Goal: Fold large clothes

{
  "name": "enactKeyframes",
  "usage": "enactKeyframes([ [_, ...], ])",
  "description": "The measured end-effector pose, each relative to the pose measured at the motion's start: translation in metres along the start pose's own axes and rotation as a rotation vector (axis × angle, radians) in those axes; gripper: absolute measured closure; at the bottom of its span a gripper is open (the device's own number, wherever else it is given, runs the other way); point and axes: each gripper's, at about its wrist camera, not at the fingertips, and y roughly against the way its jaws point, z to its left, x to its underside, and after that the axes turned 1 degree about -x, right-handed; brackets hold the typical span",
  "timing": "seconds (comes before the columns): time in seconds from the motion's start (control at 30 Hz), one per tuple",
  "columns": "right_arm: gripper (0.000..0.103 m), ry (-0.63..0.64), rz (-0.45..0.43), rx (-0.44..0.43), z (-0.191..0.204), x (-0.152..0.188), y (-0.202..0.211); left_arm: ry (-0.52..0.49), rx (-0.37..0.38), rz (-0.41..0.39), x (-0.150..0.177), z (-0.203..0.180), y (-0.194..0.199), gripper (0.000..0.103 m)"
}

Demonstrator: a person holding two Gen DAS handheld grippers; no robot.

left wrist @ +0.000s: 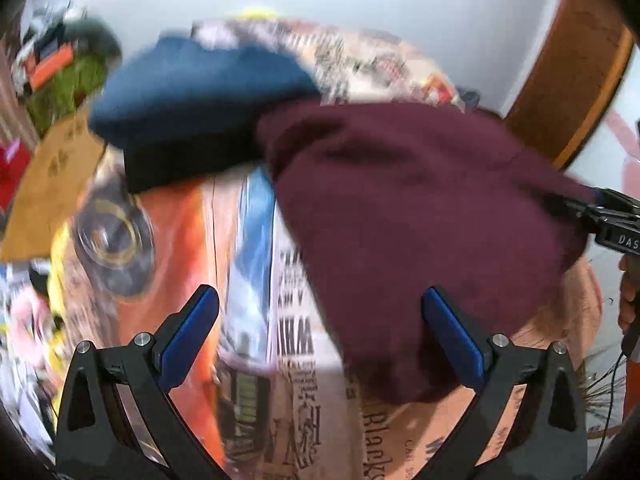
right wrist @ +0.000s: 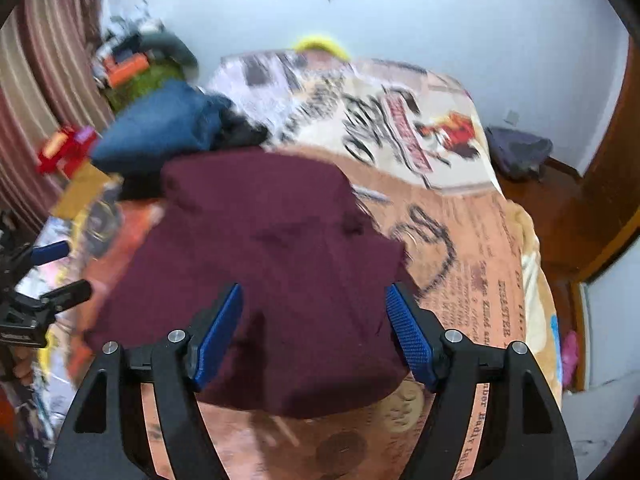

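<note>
A maroon garment (left wrist: 420, 220) (right wrist: 260, 248) lies folded into a rough rectangle on the printed orange blanket (left wrist: 180, 232) (right wrist: 472, 240). Behind it on the left a folded blue garment (left wrist: 192, 92) (right wrist: 160, 128) rests on a black one (left wrist: 172, 168). My left gripper (left wrist: 320, 320) is open over the blanket, its right finger above the maroon cloth's near left corner; it also shows at the left edge as the left gripper (right wrist: 66, 270). My right gripper (right wrist: 314, 320) is open above the maroon garment's near edge, pads clear of the cloth. The right gripper (left wrist: 588, 210) sits at the garment's right side.
The bed's left side is bordered by a cardboard sheet (left wrist: 52, 184), a red toy (right wrist: 64, 152) and a cluttered pile by the striped curtain (right wrist: 40, 80). A dark bag (right wrist: 520, 152) lies on the wooden floor at the right, near a wooden door (left wrist: 568, 80). A hand (left wrist: 628, 292) shows at the right edge.
</note>
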Motion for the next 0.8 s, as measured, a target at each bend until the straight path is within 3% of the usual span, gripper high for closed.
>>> enactKeyframes([
  [0.1,0.026,-0.064,0.054,-0.077,-0.028,0.014,-0.014,0.064,0.069,0.03,0.012,0.012,-0.013,0.0],
  [0.17,0.02,-0.126,0.074,-0.133,-0.044,0.023,-0.018,0.096,0.091,0.042,0.015,0.019,-0.016,0.0],
  [0.23,0.02,-0.136,0.084,-0.153,-0.045,0.025,-0.017,0.107,0.099,0.048,0.014,0.024,-0.015,0.0],
  [0.4,0.02,-0.103,0.077,-0.124,-0.032,0.013,-0.003,0.116,0.035,0.028,0.001,0.033,-0.003,0.0],
  [0.6,0.017,-0.109,0.056,-0.223,-0.025,-0.016,-0.006,0.153,0.045,-0.007,-0.019,0.039,0.004,0.0],
  [0.8,0.017,-0.106,0.154,-0.162,-0.034,-0.02,-0.042,0.208,0.174,0.065,-0.03,0.032,-0.019,0.0],
])
